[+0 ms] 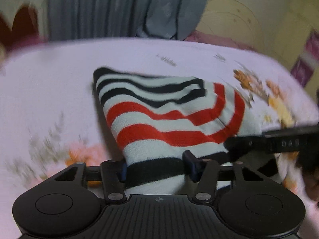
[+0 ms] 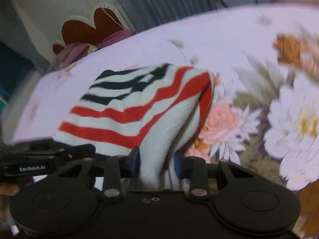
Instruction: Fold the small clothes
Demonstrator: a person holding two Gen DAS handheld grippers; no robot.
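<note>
Nearest the lens, the left claw (image 1: 156, 168) was clamped on a black band of the small knitted garment (image 1: 159, 119), white with red and black stripes, its blue-padded fingertips (image 1: 192, 168) pressed into the fabric from both sides. Beyond those tips the garment rose and draped away over the pale lilac bedsheet printed with orange and pink flowers (image 1: 49, 83), its black-striped end farthest from the claw. To the right of that claw, the black body of the other gripper reached in at the garment's edge. From the other side, the right claw (image 2: 156, 164) was pinched on a bunched white fold of the same striped garment, the cloth squeezed between its pads (image 2: 135, 159) and lifting up ahead of them into a tented shape above the flowered sheet. Left of the right claw, the other gripper showed as a black bar with white lettering. Far past both claws hung a grey pleated curtain (image 1: 95, 10), and a white headboard with dark red heart-shaped cut-outs (image 2: 93, 25) stood off to the left.
</note>
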